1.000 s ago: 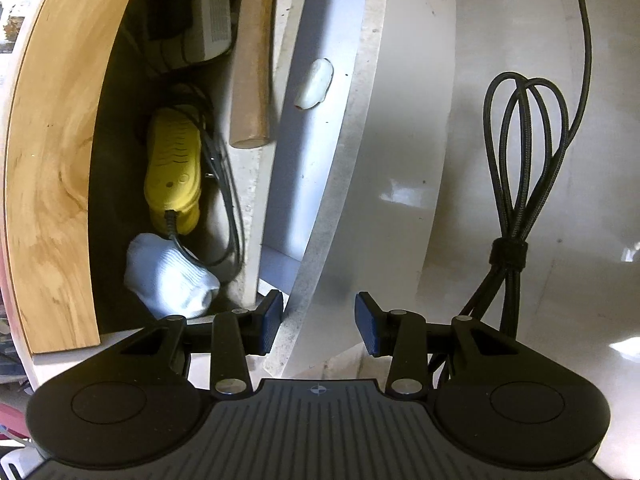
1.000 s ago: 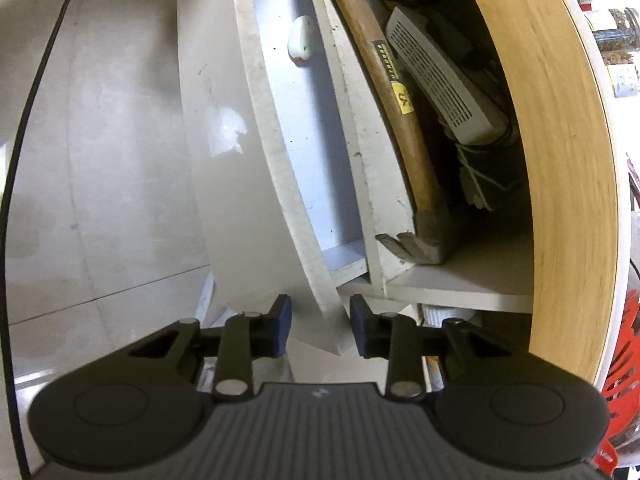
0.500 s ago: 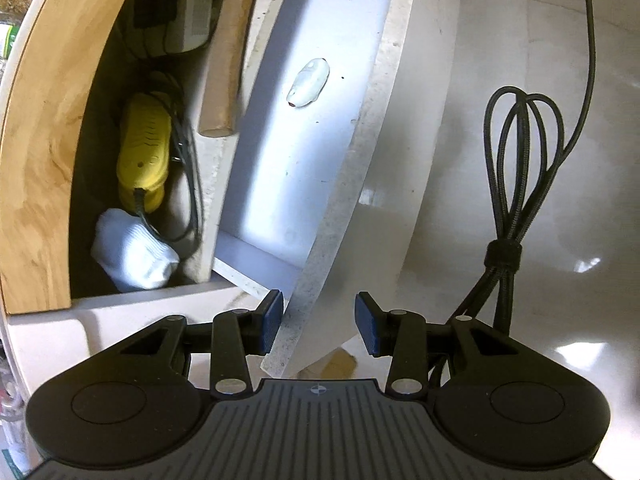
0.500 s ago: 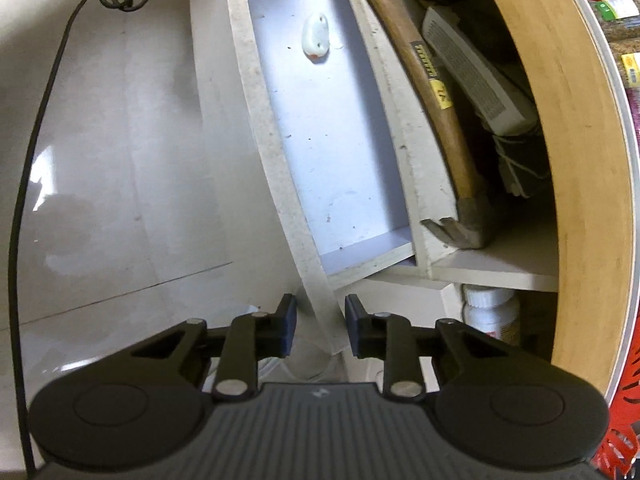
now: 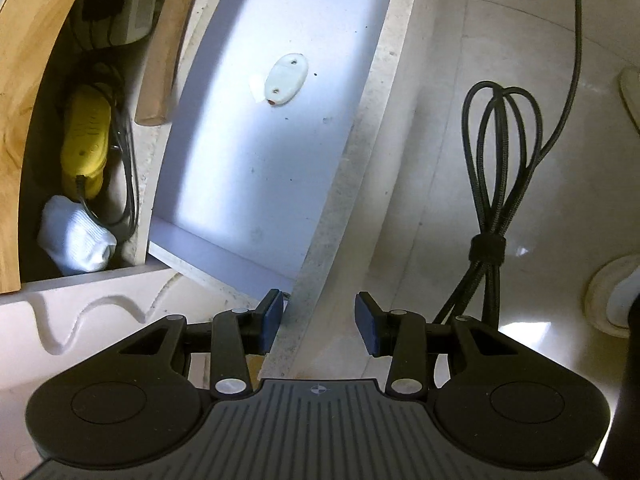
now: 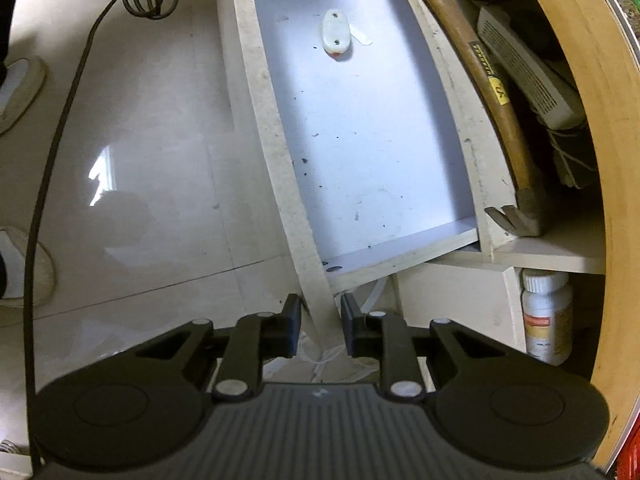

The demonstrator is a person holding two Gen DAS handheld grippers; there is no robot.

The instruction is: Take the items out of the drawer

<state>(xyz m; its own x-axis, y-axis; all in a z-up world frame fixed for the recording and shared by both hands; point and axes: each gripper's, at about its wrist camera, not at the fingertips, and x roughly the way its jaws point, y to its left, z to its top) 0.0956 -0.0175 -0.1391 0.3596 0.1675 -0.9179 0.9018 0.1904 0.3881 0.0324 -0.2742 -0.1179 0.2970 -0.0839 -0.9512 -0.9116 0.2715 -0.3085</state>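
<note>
The white chipboard drawer [image 6: 360,140] stands pulled out from the wood-faced cabinet [image 6: 580,80]. Its pale floor carries one small white oval plastic piece [image 5: 286,79] with two screw holes, lying near the middle of the far half. The rest of the floor shows only dark specks.

Right gripper [image 6: 320,326]: jaws drawn close on either side of the drawer's front panel edge [image 6: 316,304], at its near corner. Whether the pads actually press the board cannot be confirmed from this angle.

Left gripper [image 5: 316,322]: jaws spread, straddling the front panel at the opposite end; its left pad sits just beside the board and its right pad stands apart from it.

In the cabinet compartment behind the drawer lie a wooden-handled claw hammer [image 6: 496,92], a white ribbed box [image 6: 528,80], a yellow plastic device with a black cord [image 5: 86,136] and a white sock [image 5: 76,236].

A bundled black braided cable [image 5: 496,168] lies on the tiled floor [image 6: 140,140] beside the drawer front.
</note>
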